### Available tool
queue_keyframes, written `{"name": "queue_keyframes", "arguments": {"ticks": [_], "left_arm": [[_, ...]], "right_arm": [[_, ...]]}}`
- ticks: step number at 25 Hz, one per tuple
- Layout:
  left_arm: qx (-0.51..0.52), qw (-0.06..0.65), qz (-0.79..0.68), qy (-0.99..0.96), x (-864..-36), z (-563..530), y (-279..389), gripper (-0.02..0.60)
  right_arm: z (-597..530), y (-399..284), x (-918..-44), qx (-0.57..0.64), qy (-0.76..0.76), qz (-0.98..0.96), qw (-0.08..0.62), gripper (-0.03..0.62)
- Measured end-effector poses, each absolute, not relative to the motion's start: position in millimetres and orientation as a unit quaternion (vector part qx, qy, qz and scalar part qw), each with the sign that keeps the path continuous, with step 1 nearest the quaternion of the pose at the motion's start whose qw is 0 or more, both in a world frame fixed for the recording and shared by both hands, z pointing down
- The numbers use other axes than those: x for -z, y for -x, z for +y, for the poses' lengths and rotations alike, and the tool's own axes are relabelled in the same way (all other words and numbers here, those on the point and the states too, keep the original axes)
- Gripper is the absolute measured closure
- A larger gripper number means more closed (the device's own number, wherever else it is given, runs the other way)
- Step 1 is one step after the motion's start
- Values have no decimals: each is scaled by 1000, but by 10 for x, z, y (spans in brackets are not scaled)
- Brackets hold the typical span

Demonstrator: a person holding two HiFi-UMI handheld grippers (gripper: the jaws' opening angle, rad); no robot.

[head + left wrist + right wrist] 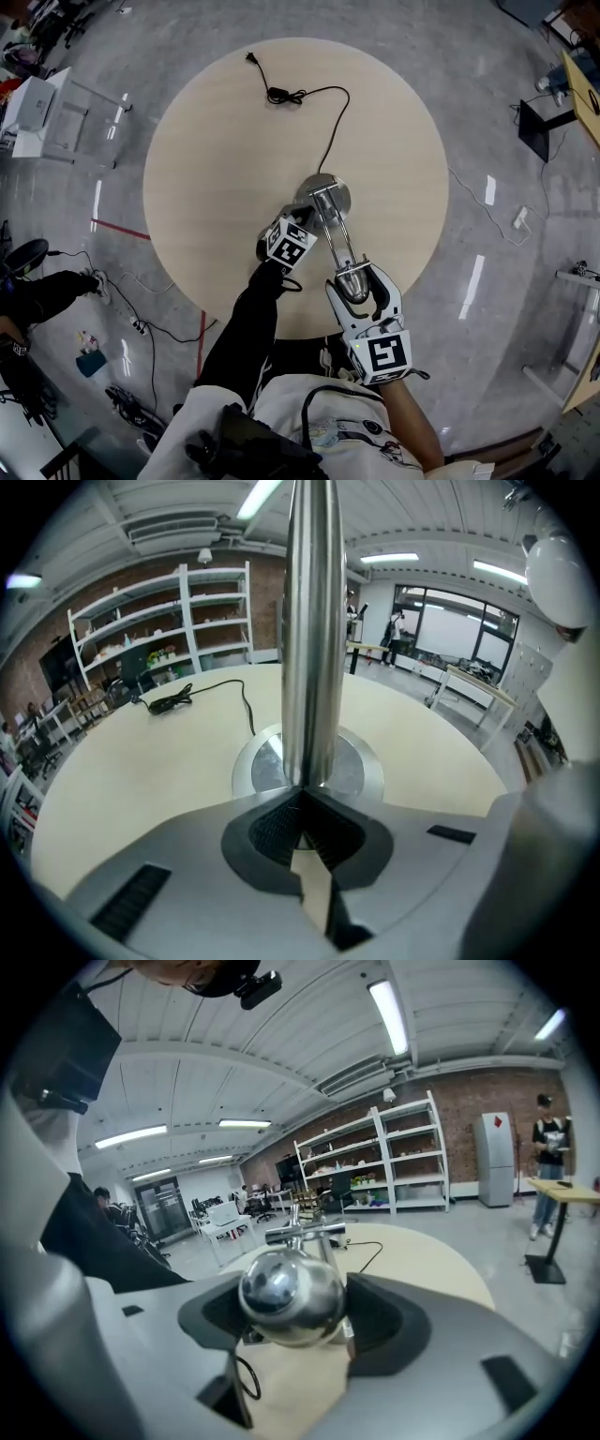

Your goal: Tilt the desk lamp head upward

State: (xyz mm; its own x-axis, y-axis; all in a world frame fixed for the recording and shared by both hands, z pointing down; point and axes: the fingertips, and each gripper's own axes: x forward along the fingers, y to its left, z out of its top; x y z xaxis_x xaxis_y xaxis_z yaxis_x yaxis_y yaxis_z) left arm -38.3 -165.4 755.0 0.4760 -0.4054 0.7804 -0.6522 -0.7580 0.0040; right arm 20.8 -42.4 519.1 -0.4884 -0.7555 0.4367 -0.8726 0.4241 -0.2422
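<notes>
Leftward, the left hand-held gripper (305, 794) is clamped on the lamp pole (311, 621) just above its base (323, 195). The right hand-held gripper (295, 1309) hugs the chrome lamp head (289, 1290) near the tabletop (216, 141) edge. Both grips look set and the tilt itself remains; nothing crowds the space above the head.

Strip lights (394, 1016) are glowing above white shelving (408, 1162) standing against the far brick wall (487, 1091); the grey floor (487, 122) is gleaming.
</notes>
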Motion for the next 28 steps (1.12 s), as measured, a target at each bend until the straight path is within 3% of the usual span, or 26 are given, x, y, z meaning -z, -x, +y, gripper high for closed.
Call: {"name": "queue_keyframes", "arguments": {"ticks": [28], "left_arm": [[-486, 60, -255, -834, -7594, -1626, 217, 591]], "right_arm": [[-807, -319, -4474, -198, -502, -831, 138, 287]]}}
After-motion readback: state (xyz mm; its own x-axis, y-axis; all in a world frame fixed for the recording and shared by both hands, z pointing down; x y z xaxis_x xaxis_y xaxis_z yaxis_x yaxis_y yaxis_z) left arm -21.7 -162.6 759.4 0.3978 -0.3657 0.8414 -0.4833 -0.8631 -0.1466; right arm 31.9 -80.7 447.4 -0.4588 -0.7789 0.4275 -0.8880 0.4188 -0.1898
